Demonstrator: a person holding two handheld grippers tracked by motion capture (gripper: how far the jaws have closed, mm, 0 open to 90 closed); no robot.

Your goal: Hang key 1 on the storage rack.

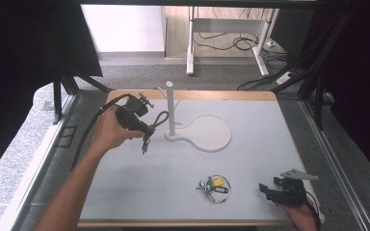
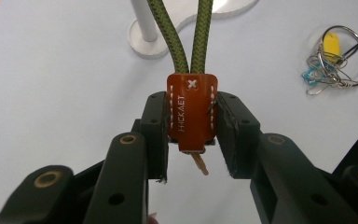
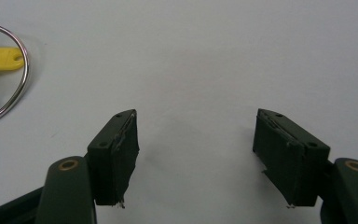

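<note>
Leather tab (image 2: pixel 192 111) sits clamped in left tool (image 2: pixel 192 135); right tool (image 3: pixel 196 158) gapes wide, holding nothing.

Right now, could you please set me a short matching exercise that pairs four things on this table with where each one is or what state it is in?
Things:
1. left claw
2. right claw
3. key bunch
4. white stand

Places or states:
A. lying flat on the table, between the two hands
B. upright post on a flat base, toward the far side of the table
C. open, with nothing between its jaws
D. shut on the brown leather tab of the green cord loop

Pairs: 1-D, 2-C, 3-A, 4-B
</note>
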